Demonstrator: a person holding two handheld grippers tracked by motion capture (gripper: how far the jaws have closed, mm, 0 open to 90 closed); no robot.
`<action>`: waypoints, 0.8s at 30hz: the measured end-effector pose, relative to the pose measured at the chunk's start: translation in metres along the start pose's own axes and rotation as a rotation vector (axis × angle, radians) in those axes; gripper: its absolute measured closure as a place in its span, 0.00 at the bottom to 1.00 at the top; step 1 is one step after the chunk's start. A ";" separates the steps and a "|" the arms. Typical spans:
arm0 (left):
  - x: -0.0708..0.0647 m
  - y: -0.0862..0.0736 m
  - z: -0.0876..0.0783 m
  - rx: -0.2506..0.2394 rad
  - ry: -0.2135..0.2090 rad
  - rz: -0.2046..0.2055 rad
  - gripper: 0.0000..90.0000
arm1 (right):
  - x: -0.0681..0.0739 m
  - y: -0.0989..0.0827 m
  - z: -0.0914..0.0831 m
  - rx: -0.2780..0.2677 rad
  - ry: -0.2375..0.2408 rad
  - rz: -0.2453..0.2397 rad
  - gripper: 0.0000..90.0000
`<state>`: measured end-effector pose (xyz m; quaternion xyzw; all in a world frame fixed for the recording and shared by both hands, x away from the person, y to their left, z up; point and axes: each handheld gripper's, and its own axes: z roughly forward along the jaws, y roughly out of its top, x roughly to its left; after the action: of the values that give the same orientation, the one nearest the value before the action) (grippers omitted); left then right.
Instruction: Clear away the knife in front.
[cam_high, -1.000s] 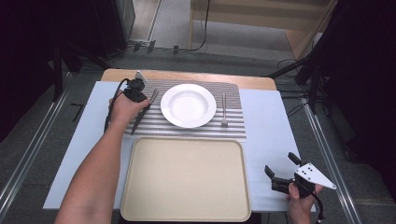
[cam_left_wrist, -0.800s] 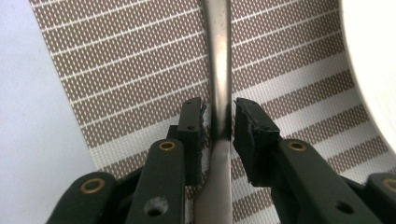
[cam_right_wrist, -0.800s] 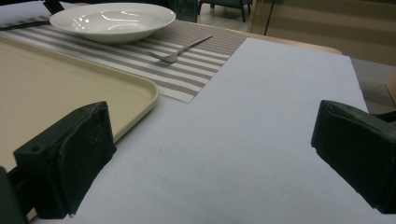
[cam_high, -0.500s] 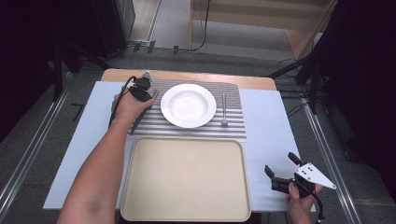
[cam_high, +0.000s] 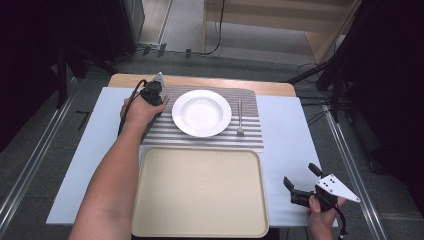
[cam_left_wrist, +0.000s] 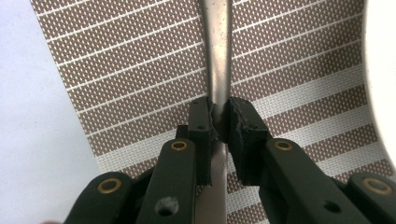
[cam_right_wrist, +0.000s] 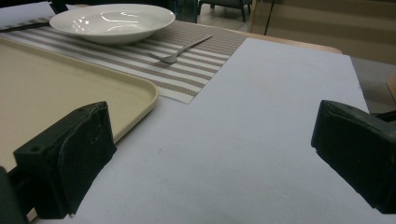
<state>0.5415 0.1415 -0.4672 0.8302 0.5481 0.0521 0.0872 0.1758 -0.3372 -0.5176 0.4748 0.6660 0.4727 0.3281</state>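
From the high view, the left hand-held gripper (cam_high: 159, 98) sits at the far left edge of the striped placemat (cam_high: 200, 137), just left of the white plate (cam_high: 201, 112), tipped down onto a piece of cutlery whose kind I cannot tell from here; its jaws have just been closing again. A fork (cam_high: 240, 116) lies on the mat to the plate's right, its long axis running away from the person, and an empty beige tray (cam_high: 200, 192) lies nearer the person, touching the mat's near edge. The right hand-held gripper (cam_high: 303, 184) rests at the near right corner of the desk (cam_high: 287, 130), well apart from everything, so the left hand is plainly the nearer 1 to the utensil. In the left gripper view, the 2 pads (cam_left_wrist: 201, 122) pinch the narrow metal utensil handle (cam_left_wrist: 218, 51) from both sides; the handle runs straight ahead along the gripper's own line, lying on the mat with the plate's rim at the right edge. In the right gripper view, the right jaws stand spread wide with nothing between them, facing the tray corner, fork and plate across bare desk. No brand, label or writing can be read anywhere.
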 end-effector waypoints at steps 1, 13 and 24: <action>0.000 0.000 0.000 0.000 0.002 0.000 0.88 | 0.000 0.000 0.000 -0.001 0.001 0.001 0.00; -0.002 -0.001 -0.003 -0.010 -0.005 -0.003 0.88 | 0.000 0.000 0.000 -0.003 0.001 -0.004 0.00; 0.009 -0.011 -0.024 -0.051 -0.034 -0.003 0.88 | 0.000 0.000 -0.001 -0.004 0.004 -0.006 0.00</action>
<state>0.5308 0.1557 -0.4463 0.8277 0.5463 0.0516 0.1176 0.1751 -0.3370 -0.5174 0.4711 0.6670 0.4740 0.3294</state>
